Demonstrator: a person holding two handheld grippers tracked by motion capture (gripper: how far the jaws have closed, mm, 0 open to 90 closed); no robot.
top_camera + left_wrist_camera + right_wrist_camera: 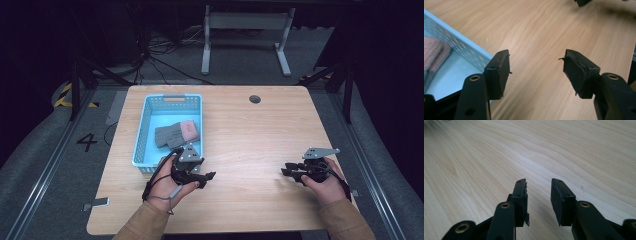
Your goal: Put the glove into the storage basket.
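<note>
High view: my left gripper [207, 176] sits lower left of centre, just beside the blue basket [142, 135] holding the folded gloves [176, 134]; right gripper [285, 172] lower right. Left gripper view: jaws spread, empty, basket at left edge. Right gripper view: jaws parted, empty, over bare table [574, 150].

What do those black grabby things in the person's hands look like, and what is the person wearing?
Each hand-held gripper is black, with two flat, square-ended jaws and brass-coloured rivets on the arms. The left hand-held gripper and the right hand-held gripper each carry a grey three-cornered plate on top. A dark cable loops from the left one. The sleeves are tan-brown.
</note>
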